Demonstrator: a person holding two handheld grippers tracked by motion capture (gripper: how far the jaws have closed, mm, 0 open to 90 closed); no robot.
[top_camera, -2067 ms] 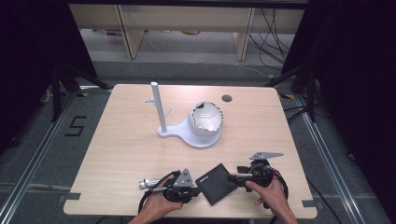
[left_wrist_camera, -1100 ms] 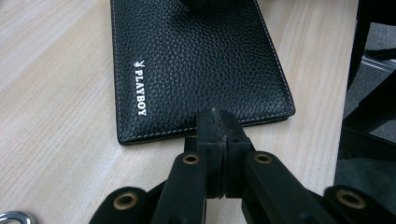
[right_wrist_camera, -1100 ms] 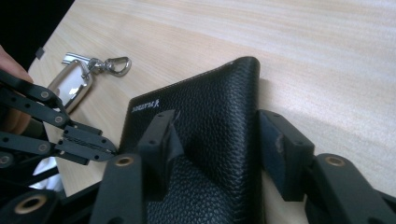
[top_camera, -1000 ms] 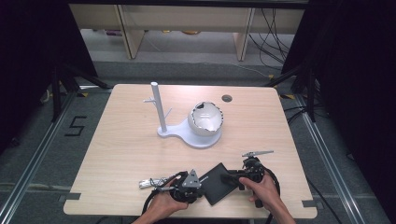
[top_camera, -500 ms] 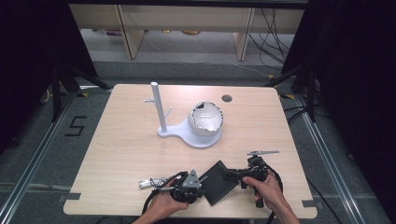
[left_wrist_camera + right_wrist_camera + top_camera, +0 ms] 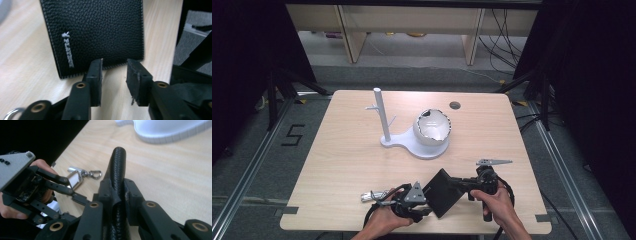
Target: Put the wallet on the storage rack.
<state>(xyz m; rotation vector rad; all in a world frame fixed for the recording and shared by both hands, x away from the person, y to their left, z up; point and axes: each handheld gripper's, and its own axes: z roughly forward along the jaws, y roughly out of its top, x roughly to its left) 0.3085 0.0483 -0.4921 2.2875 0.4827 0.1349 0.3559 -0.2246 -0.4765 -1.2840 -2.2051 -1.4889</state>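
Since the earlier frame, right hand-held gripper (image 6: pixel 116 192) clenched onto black wallet (image 6: pixel 443 192), tilting it up; left hand-held gripper (image 6: pixel 114 75) just released, jaws apart. Wallet sits at worktop (image 6: pixel 342 150) 6 o'clock edge; open room toward 9 o'clock.

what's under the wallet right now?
Bare table at the wallet's left edge, which rests on it. The right gripper tilts the other edge up; underneath the flap is hidden.

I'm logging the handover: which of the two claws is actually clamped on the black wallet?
The right claw: it pinches the wallet's edge. The left claw is parted, holding nothing.
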